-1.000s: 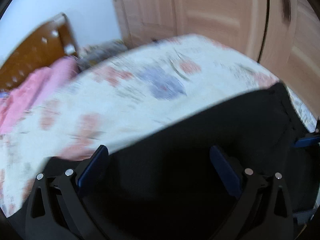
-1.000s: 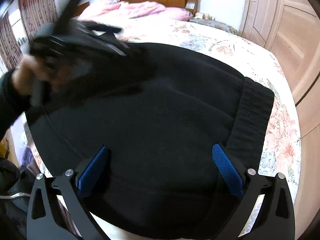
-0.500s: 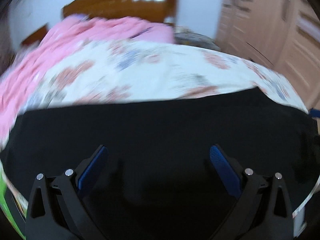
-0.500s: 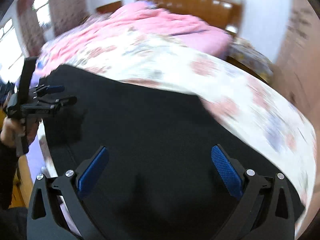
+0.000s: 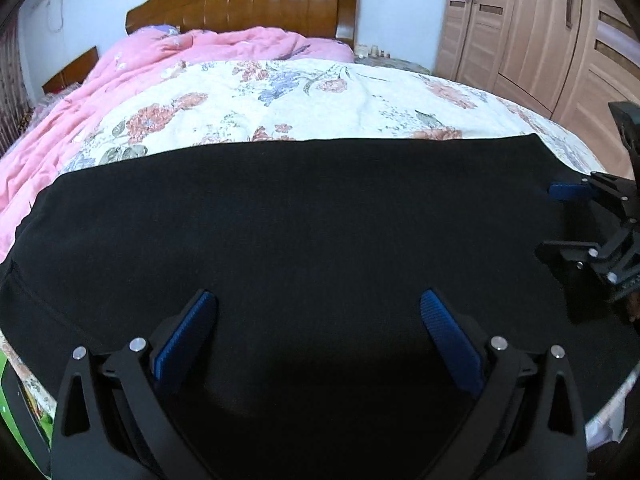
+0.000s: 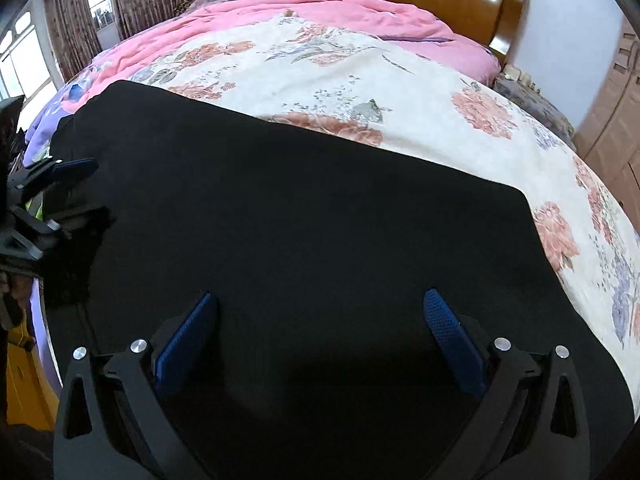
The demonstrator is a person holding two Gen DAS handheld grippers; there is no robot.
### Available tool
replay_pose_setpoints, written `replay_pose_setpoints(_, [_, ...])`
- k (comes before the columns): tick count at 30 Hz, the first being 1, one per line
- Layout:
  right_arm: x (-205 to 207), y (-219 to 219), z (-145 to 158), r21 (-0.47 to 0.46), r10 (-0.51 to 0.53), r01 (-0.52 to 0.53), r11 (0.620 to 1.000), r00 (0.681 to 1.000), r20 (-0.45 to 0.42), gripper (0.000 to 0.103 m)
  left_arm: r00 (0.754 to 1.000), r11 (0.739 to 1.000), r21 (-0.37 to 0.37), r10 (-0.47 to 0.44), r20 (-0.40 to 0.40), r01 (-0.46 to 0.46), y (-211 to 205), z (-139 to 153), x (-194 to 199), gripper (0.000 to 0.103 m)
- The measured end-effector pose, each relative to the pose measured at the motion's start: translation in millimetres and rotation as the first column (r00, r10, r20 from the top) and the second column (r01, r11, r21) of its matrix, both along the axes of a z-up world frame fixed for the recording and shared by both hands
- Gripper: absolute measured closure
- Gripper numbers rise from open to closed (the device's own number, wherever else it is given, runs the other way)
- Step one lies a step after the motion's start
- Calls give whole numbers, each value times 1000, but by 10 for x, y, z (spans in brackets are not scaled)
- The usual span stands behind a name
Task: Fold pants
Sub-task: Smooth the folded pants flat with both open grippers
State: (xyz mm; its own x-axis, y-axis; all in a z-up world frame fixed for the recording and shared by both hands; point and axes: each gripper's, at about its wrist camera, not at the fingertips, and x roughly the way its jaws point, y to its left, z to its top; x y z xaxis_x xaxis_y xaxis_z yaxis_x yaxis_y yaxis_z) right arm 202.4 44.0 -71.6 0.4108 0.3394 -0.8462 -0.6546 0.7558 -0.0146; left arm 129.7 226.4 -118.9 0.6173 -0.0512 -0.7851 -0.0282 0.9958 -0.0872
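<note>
Black pants (image 5: 304,232) lie flat across the near end of the bed, in a wide band from left to right; they also fill the lower half of the right wrist view (image 6: 304,240). My left gripper (image 5: 318,320) is open and empty just above the pants' near part. My right gripper (image 6: 320,320) is open and empty above the pants nearer their right end. The right gripper shows at the right edge of the left wrist view (image 5: 592,224), and the left gripper at the left edge of the right wrist view (image 6: 44,196).
The bed has a floral cover (image 5: 304,104) beyond the pants, a pink quilt (image 5: 120,72) along its left and far side, and a wooden headboard (image 5: 248,4). Wooden wardrobes (image 5: 532,32) stand at the right. Curtained windows (image 6: 80,8) are at the left.
Both grippers have swung round from looking sideways across the pants to looking up the bed towards the headboard. The pants now lie flat and spread; both grippers stayed open.
</note>
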Motion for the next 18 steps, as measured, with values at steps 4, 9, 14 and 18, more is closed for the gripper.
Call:
replay_pose_setpoints(4, [19, 115, -20, -32, -44, 44, 999, 999, 2, 4, 996, 994, -83, 71, 62, -66, 445, 242, -74, 2])
replay_pose_setpoints(9, [90, 638, 126, 5, 23, -24, 1000, 998, 54, 4, 980, 980, -35, 197, -1, -197, 1198, 281, 255, 2])
replay_pose_setpoints(14, [257, 928, -135, -80, 12, -12, 997, 1000, 7, 4, 964, 969, -37, 240, -116, -246, 1628, -100, 485, 1])
replay_pose_setpoints(18, [229, 732, -188, 37, 31, -33, 999, 998, 48, 4, 968, 970, 7, 242, -63, -242, 1556, -114, 407, 1])
